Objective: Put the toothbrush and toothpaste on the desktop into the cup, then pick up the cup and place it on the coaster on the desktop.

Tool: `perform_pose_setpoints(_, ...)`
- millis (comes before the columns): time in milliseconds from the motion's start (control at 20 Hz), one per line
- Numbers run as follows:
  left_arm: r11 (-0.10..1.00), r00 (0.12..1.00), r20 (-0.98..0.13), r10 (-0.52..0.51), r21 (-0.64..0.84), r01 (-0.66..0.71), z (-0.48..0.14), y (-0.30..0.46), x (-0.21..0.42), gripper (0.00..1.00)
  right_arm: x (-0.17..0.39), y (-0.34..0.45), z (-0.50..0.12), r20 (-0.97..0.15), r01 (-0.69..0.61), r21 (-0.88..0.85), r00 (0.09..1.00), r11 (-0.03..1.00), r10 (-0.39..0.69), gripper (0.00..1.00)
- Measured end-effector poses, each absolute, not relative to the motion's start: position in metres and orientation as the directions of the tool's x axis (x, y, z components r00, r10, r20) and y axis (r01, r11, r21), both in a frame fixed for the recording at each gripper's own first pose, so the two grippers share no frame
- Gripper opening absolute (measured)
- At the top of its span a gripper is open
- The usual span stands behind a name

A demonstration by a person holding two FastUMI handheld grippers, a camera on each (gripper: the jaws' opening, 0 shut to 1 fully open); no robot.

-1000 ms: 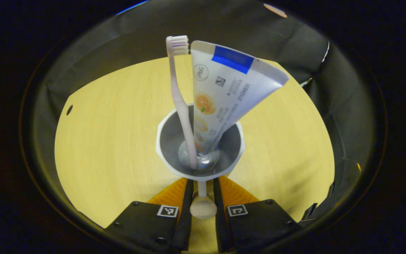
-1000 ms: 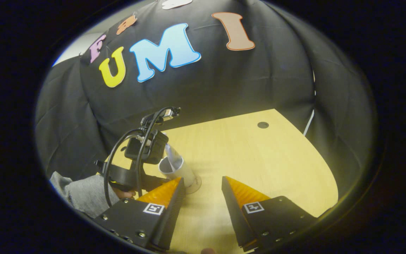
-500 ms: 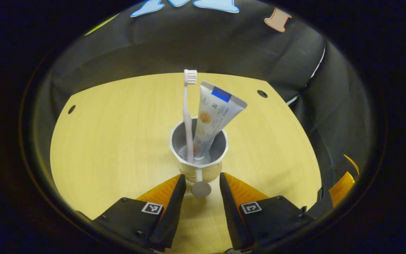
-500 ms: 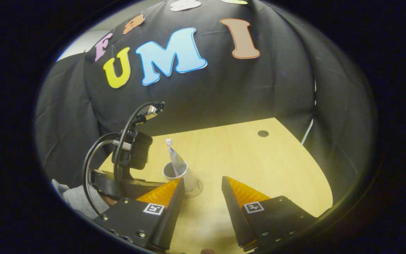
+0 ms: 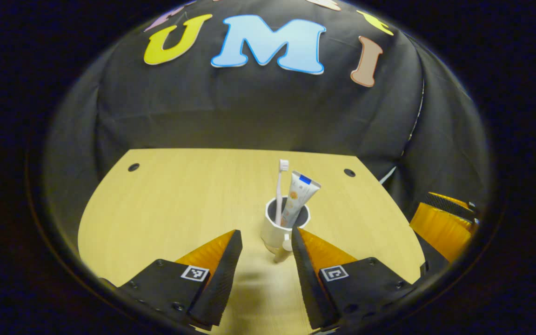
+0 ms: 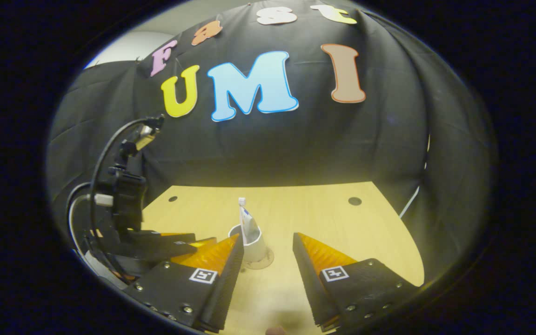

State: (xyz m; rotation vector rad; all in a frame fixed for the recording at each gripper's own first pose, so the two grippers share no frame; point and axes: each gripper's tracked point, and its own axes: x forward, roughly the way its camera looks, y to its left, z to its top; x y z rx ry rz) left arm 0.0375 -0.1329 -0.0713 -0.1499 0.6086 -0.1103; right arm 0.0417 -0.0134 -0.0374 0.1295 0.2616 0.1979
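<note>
On the tabletop [image 5: 165, 200] your cup [image 5: 275, 230] stands upright on the coaster [image 6: 259, 265] w/ brush [image 5: 280, 186] & paste [image 5: 297, 197] inside, dead ahead of the left tongs [image 5: 262, 242], nearer than the right tongs [image 6: 264, 246]; both wide, holding nothing.

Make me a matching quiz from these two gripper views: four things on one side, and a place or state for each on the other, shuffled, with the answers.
Things:
1. toothbrush
2. toothpaste tube
3. cup
4. left tongs

Place or state:
A. open, holding nothing
B. standing in the cup, bristles up
C. on the coaster, on the wooden desktop
D. leaning in the cup, flat crimped end up

Pairs: 1-B, 2-D, 3-C, 4-A
</note>
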Motion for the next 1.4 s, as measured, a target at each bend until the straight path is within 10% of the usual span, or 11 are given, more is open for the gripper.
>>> perform_pose_setpoints(750,0.992,0.993,-0.12,0.015,-0.121,-0.029,0.068,-0.044,-0.007,0.86,0.018,0.023,0.044,0.017,-0.173,0.009,0.985,0.985,0.172,0.66)
perform_pose_setpoints(1400,0.997,0.996,-0.053,-0.077,-0.031,0.076,0.084,-0.037,-0.018,0.93,0.003,0.017,0.055,0.107,-0.041,0.026,0.994,0.999,0.038,0.66)
